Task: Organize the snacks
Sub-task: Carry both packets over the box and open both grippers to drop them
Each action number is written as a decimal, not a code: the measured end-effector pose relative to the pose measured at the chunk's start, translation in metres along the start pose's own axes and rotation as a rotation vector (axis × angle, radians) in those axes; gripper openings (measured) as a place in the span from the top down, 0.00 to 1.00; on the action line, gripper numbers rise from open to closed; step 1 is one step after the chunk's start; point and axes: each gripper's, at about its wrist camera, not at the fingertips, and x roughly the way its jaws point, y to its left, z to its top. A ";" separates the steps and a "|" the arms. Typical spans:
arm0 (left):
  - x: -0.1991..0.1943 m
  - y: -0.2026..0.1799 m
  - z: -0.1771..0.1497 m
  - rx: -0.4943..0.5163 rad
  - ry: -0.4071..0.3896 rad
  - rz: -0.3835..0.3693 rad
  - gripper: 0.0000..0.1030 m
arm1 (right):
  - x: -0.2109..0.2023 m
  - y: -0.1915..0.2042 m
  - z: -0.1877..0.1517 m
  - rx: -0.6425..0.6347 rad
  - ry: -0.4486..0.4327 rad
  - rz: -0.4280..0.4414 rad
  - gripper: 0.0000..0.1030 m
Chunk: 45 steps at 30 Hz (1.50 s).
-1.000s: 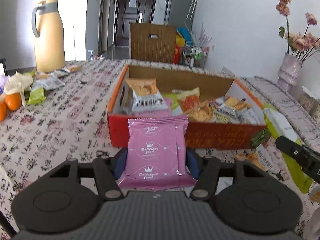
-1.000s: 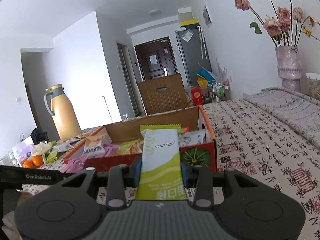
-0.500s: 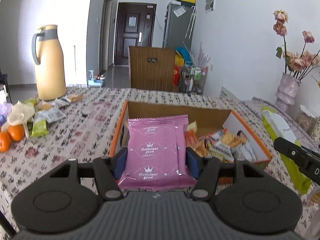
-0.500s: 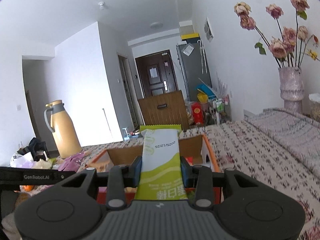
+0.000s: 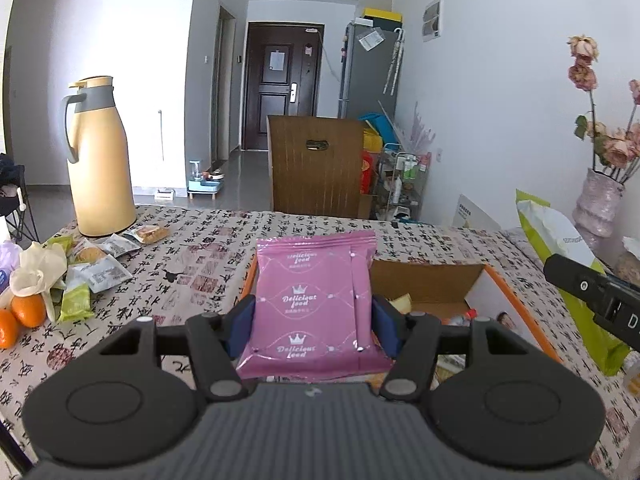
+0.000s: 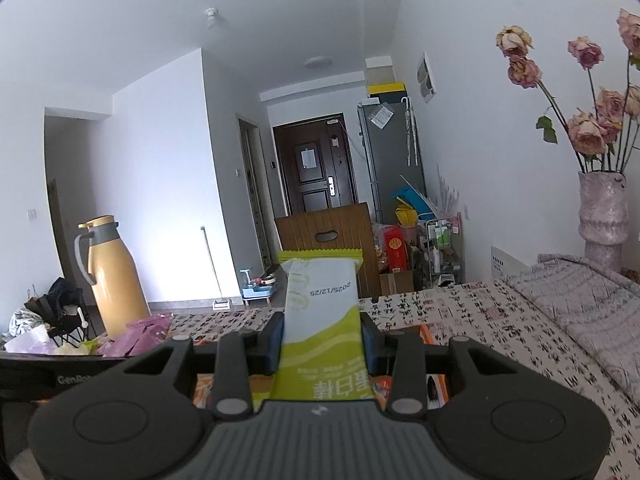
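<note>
My left gripper point(image 5: 314, 322) is shut on a pink "Delicious food" snack packet point(image 5: 312, 300), held above the near edge of the orange-rimmed cardboard snack box point(image 5: 496, 280). My right gripper point(image 6: 322, 344) is shut on a green and white snack packet point(image 6: 322, 320), raised over the same box point(image 6: 430, 336); most of the box is hidden behind the gripper. The right gripper and its green packet point(image 5: 560, 248) also show at the right of the left wrist view. The pink packet point(image 6: 140, 336) shows at the left of the right wrist view.
Loose snack packets point(image 5: 100, 268) and oranges point(image 5: 26, 310) lie at the table's left by a tan thermos jug point(image 5: 98, 156). A vase of dried roses point(image 6: 602, 208) stands at the right. A wooden chair back point(image 5: 316, 164) is beyond the far table edge.
Both grippers have risen and tilted up with their packets. The box has dropped lower in both views and its contents are now mostly hidden.
</note>
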 end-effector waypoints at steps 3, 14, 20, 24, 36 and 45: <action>0.014 -0.001 0.003 -0.009 0.001 0.024 0.40 | 0.017 0.001 0.000 0.002 0.014 -0.004 0.64; 0.059 0.005 -0.011 -0.017 0.006 0.097 0.40 | 0.067 -0.002 -0.025 0.007 0.094 -0.026 0.64; 0.074 0.012 -0.019 -0.022 0.050 0.088 0.40 | 0.079 -0.005 -0.035 0.010 0.137 -0.028 0.64; 0.073 0.011 -0.022 -0.012 0.045 0.087 0.40 | 0.083 -0.006 -0.039 0.011 0.155 -0.037 0.64; 0.059 0.009 -0.022 -0.016 -0.019 0.112 0.00 | 0.078 -0.011 -0.041 0.036 0.158 -0.062 0.07; 0.058 0.010 -0.023 -0.030 -0.003 0.105 0.00 | 0.075 -0.011 -0.039 0.045 0.146 -0.060 0.00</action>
